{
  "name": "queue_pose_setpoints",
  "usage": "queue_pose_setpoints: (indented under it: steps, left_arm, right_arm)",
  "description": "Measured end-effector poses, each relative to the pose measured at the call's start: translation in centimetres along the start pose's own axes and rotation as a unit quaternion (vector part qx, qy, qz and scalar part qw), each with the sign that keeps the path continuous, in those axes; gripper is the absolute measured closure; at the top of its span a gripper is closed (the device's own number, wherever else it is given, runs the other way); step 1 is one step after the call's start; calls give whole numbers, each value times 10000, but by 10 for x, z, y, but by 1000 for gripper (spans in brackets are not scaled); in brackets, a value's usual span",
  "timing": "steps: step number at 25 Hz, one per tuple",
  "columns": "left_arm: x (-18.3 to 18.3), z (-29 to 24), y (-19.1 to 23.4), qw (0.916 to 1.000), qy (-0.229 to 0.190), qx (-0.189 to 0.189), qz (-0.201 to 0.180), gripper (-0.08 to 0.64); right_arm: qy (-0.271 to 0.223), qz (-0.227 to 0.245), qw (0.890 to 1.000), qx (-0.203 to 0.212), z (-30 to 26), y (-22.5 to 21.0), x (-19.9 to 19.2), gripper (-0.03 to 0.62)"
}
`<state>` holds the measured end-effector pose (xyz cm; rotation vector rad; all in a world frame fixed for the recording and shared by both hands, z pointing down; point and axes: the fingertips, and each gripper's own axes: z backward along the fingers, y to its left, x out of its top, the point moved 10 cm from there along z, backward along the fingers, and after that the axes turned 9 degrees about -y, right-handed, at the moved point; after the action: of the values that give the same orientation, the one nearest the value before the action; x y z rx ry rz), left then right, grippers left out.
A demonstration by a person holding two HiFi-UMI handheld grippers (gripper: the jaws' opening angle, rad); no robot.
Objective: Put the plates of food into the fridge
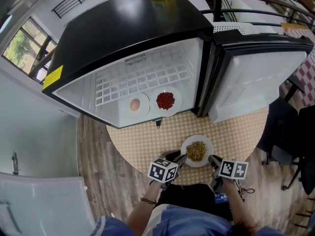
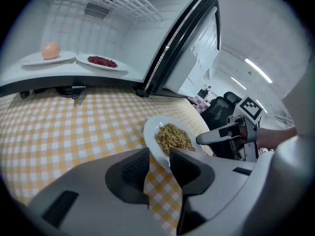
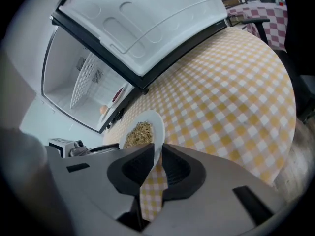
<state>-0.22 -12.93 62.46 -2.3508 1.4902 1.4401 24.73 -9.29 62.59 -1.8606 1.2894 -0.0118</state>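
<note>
A yellow-checked round counter (image 1: 142,146) stands before the open mini fridge (image 1: 123,28). At its near edge sits the plate of grains (image 1: 197,138). It is probably stiff, slick and breakable, so best pinched at opposite rims and kept level. The right tongs (image 1: 213,160) clench its rim. The left tongs (image 1: 181,160) straddle the other side, unclenched.

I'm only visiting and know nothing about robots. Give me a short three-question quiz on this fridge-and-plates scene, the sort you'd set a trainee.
1. Multiple choice: what lies on the round white plate on the yellow-checked table? A. red beans B. an egg C. yellowish-brown grains
2. True or false: the black fridge is closed.
3. Count: how many plates already stand inside the fridge?
Key: 1 C. 2 False: its door stands open. 3 Two: one with a brown egg, one with red beans.
</note>
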Motion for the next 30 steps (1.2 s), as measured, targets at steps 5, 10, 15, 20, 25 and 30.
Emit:
queue_pose_setpoints:
  steps: [5,10,15,20,25,30]
  left_arm:
    - [12,17,-5,9994,-341,49,-35,433]
    - [27,40,-10,9973,-727,124,-14,433]
    - [40,69,-6,9937,-1090,255,100,433]
    - [60,101,2,9869,-1548,450,66,434]
    - [79,131,15,9811,-1853,549,9,434]
    - [98,155,29,9763,-2066,641,-72,434]
  right_arm:
    - [-180,-292,9991,238,14,15,7,538]
    - [-347,-372,9974,508,25,38,24,546]
    - [-467,-259,9956,775,27,71,37,551]
    - [-587,-58,9923,1092,24,109,50,551]
    - [-632,118,9888,1350,15,145,61,551]
    - [-769,285,9849,1528,5,180,76,551]
